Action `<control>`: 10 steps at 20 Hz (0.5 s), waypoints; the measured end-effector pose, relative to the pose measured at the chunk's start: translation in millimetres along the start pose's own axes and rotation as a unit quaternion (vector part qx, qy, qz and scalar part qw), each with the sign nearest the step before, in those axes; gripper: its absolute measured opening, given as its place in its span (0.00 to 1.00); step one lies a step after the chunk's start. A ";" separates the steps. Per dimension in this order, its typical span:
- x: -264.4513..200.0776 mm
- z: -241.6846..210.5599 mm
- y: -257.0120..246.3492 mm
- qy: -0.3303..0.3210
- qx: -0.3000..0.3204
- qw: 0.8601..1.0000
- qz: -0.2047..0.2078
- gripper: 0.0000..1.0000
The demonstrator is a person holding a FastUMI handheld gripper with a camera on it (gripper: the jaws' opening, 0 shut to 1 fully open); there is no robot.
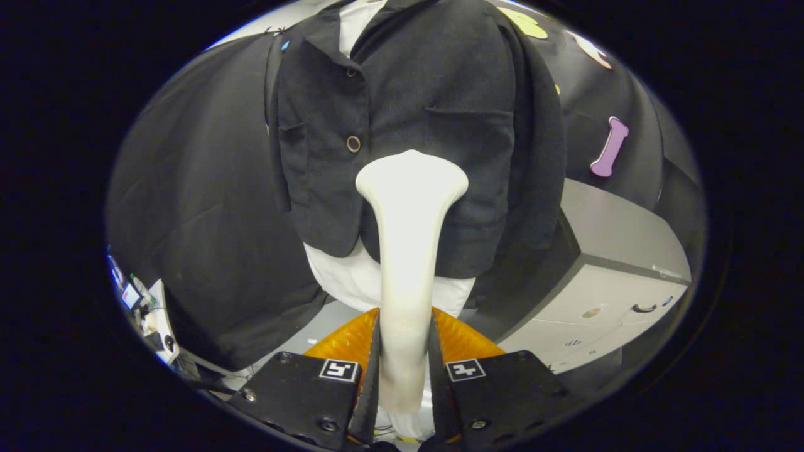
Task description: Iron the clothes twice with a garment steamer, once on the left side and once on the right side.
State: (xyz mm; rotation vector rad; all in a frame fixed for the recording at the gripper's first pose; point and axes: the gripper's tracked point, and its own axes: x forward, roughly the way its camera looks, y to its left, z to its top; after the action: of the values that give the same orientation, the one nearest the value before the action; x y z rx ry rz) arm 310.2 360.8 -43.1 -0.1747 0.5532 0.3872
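Black cloth lines the booth behind the work area, and a grey cabinet (619,263) with drawers stands to the right of the garment. One gripper (405,370) is in use; its two black fingers (301,392) are pressed against the sides of the handle of one white garment steamer (408,251), pinching it between them. Each finger carries one square black-and-white marker, two markers in total. The steamer extends straight ahead from between the fingers, narrow at the grip and widening to a flat, broad head at the far end. The head sits in front of the lower middle of one black jacket (433,113), just right of the button line; whether it touches the fabric cannot be determined. The jacket hangs upright, with a collar, a chest pocket seam on each side and two visible buttons on the placket. One white garment (352,276) shows under it at the neck and below the hem. An orange ribbed part (342,342) lies just behind the fingers, below the hem.
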 end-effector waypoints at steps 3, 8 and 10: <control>-15.8 19.9 3.4 -0.019 0.001 1.000 0.002 0.38; -48.5 70.7 22.9 -0.068 -0.005 0.998 0.013 0.38; -63.6 94.4 36.6 -0.092 -0.009 0.996 0.021 0.38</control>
State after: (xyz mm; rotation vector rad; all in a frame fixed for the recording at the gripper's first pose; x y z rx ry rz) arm 290.8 399.4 68.3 -0.1428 0.3727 0.4434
